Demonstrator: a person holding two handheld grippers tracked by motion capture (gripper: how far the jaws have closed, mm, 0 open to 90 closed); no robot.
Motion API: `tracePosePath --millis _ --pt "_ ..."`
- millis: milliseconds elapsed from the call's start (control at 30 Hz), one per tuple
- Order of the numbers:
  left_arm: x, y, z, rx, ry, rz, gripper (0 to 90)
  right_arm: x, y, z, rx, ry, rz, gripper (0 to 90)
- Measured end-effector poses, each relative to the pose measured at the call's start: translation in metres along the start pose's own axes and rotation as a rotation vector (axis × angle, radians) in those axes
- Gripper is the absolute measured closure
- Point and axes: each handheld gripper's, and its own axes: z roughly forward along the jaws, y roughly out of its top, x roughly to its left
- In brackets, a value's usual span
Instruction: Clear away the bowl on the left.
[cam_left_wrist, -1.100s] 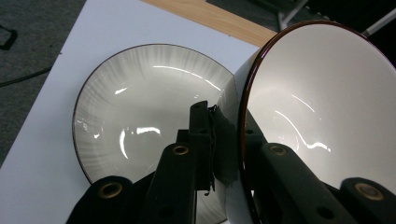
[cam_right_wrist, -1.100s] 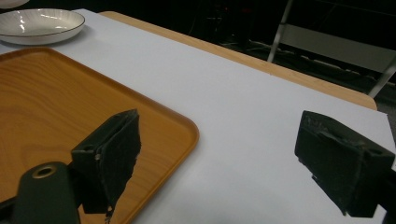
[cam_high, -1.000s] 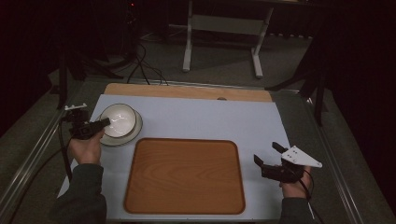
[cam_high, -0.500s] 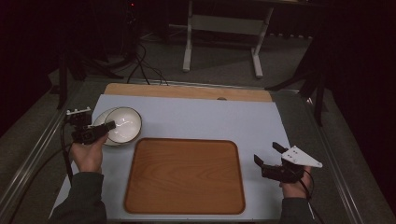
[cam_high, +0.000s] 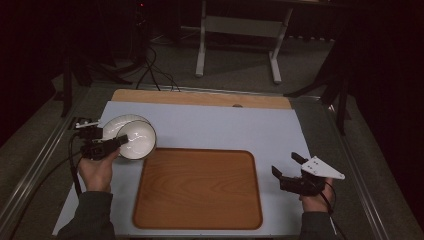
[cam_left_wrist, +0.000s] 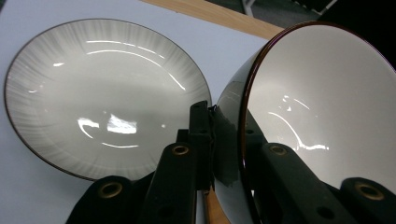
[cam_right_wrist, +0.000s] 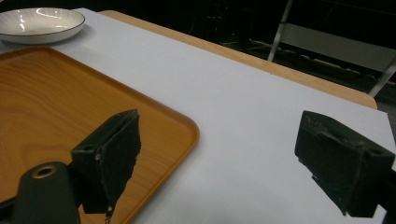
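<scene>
A white bowl (cam_high: 136, 139) with a dark rim hangs tilted above the table's left side, close to the tray's back left corner. My left gripper (cam_high: 111, 146) is shut on its wall, one jaw inside and one outside; the left gripper view shows this grip (cam_left_wrist: 229, 135) on the bowl (cam_left_wrist: 327, 102). A shallow white ribbed plate (cam_high: 114, 124) lies on the table behind the bowl, partly hidden by it, and shows plainly in the left gripper view (cam_left_wrist: 93, 88). My right gripper (cam_high: 285, 164) stands open and holds nothing, right of the wooden tray (cam_high: 200, 190).
The white table mat (cam_high: 225, 125) ends in a wooden strip (cam_high: 200, 98) at the back. From the right gripper (cam_right_wrist: 222, 130) I see the tray's corner (cam_right_wrist: 177, 126) and the plate (cam_right_wrist: 42, 23) far off. White stand legs (cam_high: 202, 45) rise beyond the table.
The left gripper has lifted the bowl off the plate and carried it right and nearer, towards the tray, tilting it. The right gripper has stayed still.
</scene>
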Motion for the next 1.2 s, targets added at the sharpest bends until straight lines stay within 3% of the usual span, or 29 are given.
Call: tracePosePath --millis 767,1200 --pt "-0.023 -0.024 0.014 0.061 -0.068 0.04 82.8 0.0 0.0 -0.001 0.002 -0.001 -0.002 14.0" --pt "-0.034 -0.033 0.012 0.08 -0.12 0.055 82.8 0.001 0.0 -0.002 0.002 0.002 -0.01 14.0"
